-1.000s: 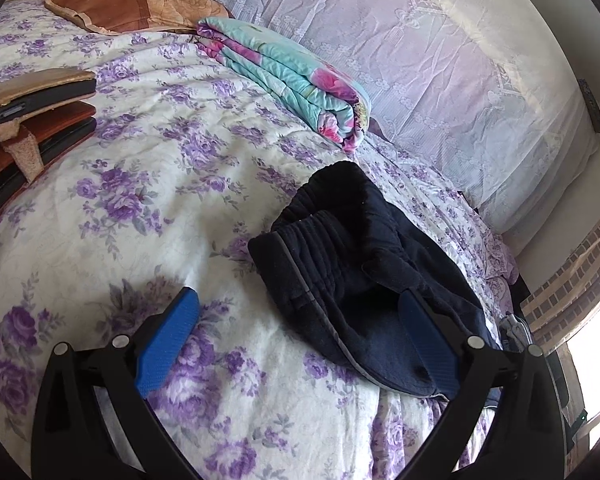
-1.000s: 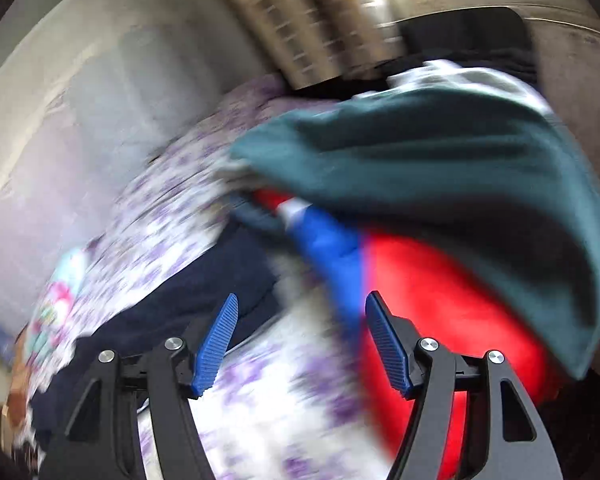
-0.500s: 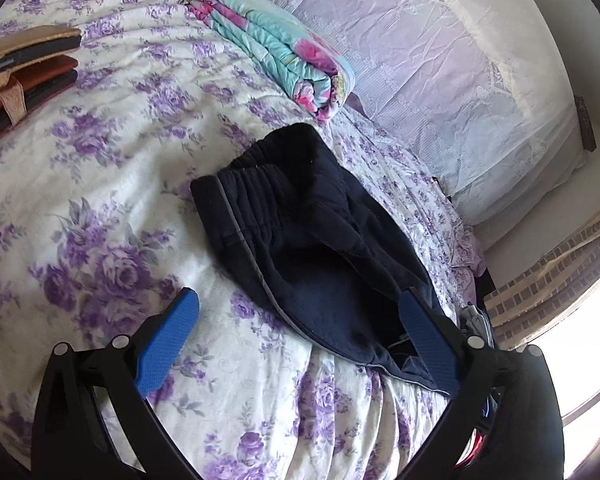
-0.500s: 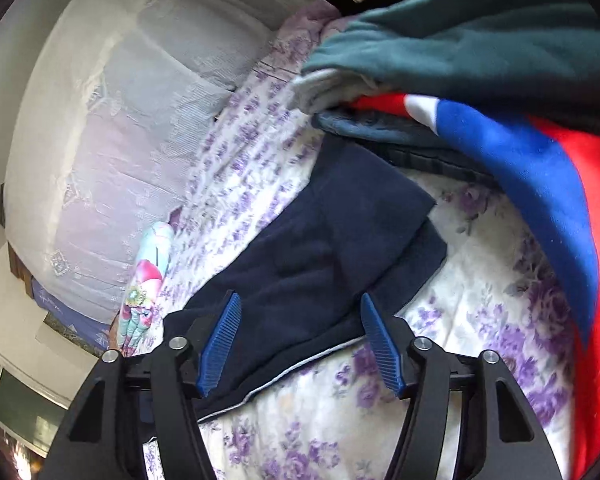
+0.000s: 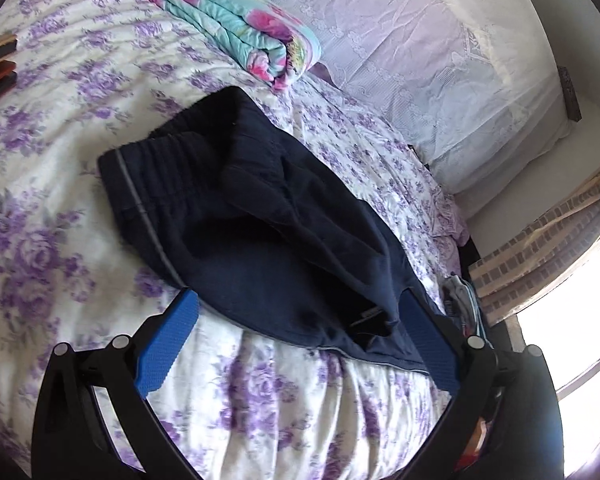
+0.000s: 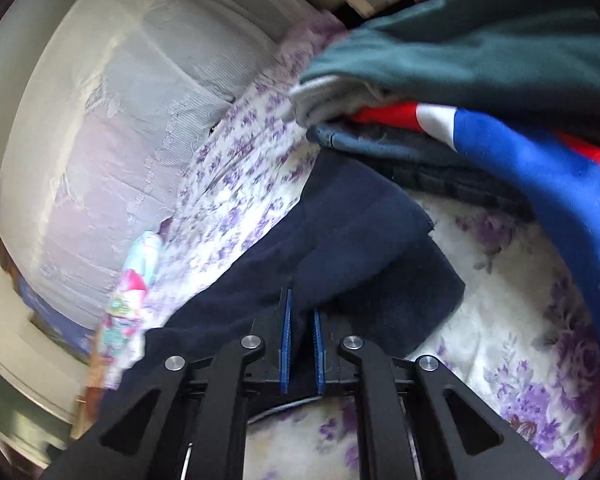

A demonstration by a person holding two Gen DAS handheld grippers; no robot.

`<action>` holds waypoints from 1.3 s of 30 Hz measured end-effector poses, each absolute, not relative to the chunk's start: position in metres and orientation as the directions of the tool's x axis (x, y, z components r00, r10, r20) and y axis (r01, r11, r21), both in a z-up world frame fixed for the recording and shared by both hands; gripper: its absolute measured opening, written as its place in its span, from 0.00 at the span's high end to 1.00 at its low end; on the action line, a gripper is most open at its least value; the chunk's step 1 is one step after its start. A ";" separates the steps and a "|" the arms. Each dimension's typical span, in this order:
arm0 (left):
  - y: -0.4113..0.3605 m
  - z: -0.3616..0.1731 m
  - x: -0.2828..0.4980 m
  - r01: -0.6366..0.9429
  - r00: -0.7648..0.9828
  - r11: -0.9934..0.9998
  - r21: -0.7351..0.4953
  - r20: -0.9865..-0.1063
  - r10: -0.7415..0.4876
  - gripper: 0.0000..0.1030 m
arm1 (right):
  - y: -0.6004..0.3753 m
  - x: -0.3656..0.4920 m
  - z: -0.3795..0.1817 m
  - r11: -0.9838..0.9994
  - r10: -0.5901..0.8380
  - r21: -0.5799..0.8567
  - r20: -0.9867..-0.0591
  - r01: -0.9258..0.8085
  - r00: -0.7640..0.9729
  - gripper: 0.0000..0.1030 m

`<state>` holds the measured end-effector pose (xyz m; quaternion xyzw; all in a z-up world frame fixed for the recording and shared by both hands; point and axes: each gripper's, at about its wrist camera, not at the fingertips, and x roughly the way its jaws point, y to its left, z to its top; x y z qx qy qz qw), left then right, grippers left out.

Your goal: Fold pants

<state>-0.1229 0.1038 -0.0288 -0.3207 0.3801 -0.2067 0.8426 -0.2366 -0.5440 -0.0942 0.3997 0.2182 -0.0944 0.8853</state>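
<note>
Dark navy pants [image 5: 260,232] lie crumpled on the purple-flowered bedspread [image 5: 60,184], waistband toward the left and legs running right. My left gripper [image 5: 300,320] is open, its blue pads straddling the near edge of the pants just above the bed. In the right wrist view the pants [image 6: 360,240] stretch across the bed, and my right gripper [image 6: 300,320] is shut on a fold of the navy fabric near the leg end.
A folded turquoise-and-pink blanket [image 5: 236,28] lies by the white lace pillows [image 5: 440,60]. A pile of clothes, teal [image 6: 480,48], red and blue [image 6: 540,160], sits at the bed's end by the pants' leg. Curtains and a window [image 5: 560,260] are at the right.
My right gripper closed from wide open onto the pants fabric. My left gripper moved closer over the pants, still open.
</note>
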 end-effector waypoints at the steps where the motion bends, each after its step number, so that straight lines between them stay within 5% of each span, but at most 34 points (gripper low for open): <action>1: 0.102 -0.029 -0.118 0.099 0.613 0.698 -0.709 -0.509 -0.604 0.05 | -0.544 -0.236 -0.096 0.657 0.011 0.670 -0.468 0.346 0.884 0.90; 13: 0.077 -0.029 -0.089 0.017 0.551 0.563 -0.827 -0.462 -0.695 0.05 | -0.554 -0.236 -0.103 0.625 0.054 0.711 -0.451 0.322 0.891 0.90; 18: 0.053 -0.035 -0.068 -0.027 0.532 0.619 -0.785 -0.536 -0.655 0.09 | -0.553 -0.238 -0.103 0.630 0.053 0.706 -0.455 0.324 0.889 0.90; 21: 0.048 -0.043 -0.056 -0.045 0.547 0.663 -0.747 -0.575 -0.609 0.42 | -0.552 -0.237 -0.102 0.638 0.059 0.701 -0.456 0.317 0.888 0.90; 22: 0.046 -0.041 -0.053 -0.017 0.553 0.679 -0.734 -0.573 -0.606 0.64 | -0.551 -0.236 -0.102 0.641 0.063 0.701 -0.455 0.314 0.888 0.90; 23: 0.043 -0.038 -0.049 0.025 0.550 0.695 -0.718 -0.571 -0.609 0.75 | -0.550 -0.237 -0.100 0.644 0.076 0.705 -0.444 0.296 0.893 0.90; 25: 0.043 -0.030 -0.046 0.071 0.557 0.696 -0.714 -0.551 -0.622 0.85 | -0.551 -0.238 -0.095 0.636 0.116 0.730 -0.411 0.250 0.904 0.96; 31: 0.075 0.040 -0.047 0.179 0.706 0.682 -0.709 -0.391 -0.591 0.94 | -0.573 -0.227 -0.045 0.596 0.178 0.791 -0.298 0.138 0.938 0.97; 39: 0.092 0.074 0.058 0.048 0.796 0.656 -0.753 -0.368 -0.481 0.94 | -0.589 -0.077 0.038 0.685 0.154 0.718 -0.307 0.122 0.939 0.97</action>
